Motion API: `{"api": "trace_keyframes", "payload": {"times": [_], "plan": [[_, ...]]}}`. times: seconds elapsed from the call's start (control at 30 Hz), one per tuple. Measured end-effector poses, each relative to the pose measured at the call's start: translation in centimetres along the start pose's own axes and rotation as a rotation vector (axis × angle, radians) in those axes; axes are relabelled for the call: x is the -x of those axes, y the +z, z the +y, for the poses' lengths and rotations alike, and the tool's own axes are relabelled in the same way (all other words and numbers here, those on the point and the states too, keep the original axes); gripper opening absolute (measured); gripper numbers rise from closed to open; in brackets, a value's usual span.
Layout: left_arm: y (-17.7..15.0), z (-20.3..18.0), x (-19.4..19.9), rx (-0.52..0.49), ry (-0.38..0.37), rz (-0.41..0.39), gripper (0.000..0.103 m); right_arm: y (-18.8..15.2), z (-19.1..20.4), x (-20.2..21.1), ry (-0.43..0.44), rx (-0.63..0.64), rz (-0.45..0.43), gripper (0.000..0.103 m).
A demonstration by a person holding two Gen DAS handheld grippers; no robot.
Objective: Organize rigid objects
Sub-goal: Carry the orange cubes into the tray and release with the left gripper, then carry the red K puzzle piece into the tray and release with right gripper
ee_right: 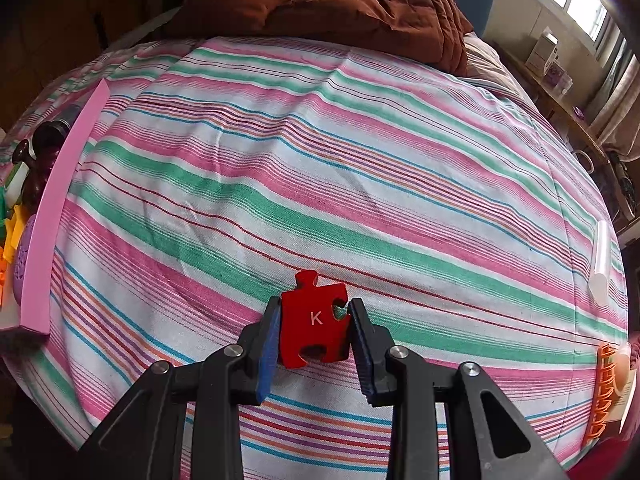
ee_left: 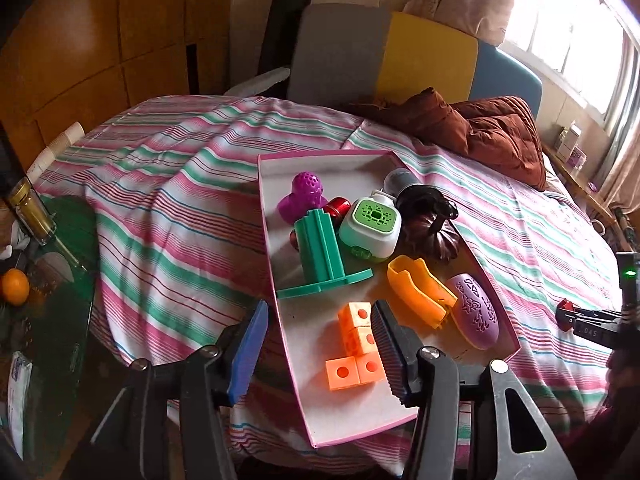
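My right gripper point(ee_right: 314, 320) clamps a red puzzle piece marked "K" point(ee_right: 314, 322) above the striped bedspread point(ee_right: 360, 160), while my left gripper point(ee_left: 320, 344) hangs open over a shallow pink-rimmed cardboard tray point(ee_left: 280, 280).

The tray lies on the bed and holds a purple perforated toy point(ee_left: 302, 196), a teal ribbed plastic stand point(ee_left: 322, 252), a green-and-white boxy toy point(ee_left: 372, 228), a small red can point(ee_left: 338, 208), a dark brown pumpkin-shaped piece point(ee_left: 432, 236), an orange plastic scoop point(ee_left: 420, 292), a lilac patterned oval point(ee_left: 476, 316) and orange linked cubes point(ee_left: 354, 344), which lie just below my left gripper, untouched.
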State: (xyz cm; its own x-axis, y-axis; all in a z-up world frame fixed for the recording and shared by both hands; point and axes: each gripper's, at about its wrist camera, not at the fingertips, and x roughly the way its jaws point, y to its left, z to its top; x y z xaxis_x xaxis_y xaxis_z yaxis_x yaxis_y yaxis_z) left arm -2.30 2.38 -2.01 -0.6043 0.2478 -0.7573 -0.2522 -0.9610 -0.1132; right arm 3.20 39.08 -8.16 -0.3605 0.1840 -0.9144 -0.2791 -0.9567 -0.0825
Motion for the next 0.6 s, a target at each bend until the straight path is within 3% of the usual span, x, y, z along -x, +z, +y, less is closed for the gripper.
{"api": "trace_keyframes", "payload": {"times": [0.33,0.6], "plan": [[-0.6,0.5,0.0,0.012,0.003,0.008,0.055,-0.3,0.1,0.5,0.028,-0.039,0.008,0.032],[-0.9,1.1,-0.2,0.025,0.012,0.015,0.055,-0.2,2.2,2.0,0.141,-0.032,-0.037,0.032]]}}
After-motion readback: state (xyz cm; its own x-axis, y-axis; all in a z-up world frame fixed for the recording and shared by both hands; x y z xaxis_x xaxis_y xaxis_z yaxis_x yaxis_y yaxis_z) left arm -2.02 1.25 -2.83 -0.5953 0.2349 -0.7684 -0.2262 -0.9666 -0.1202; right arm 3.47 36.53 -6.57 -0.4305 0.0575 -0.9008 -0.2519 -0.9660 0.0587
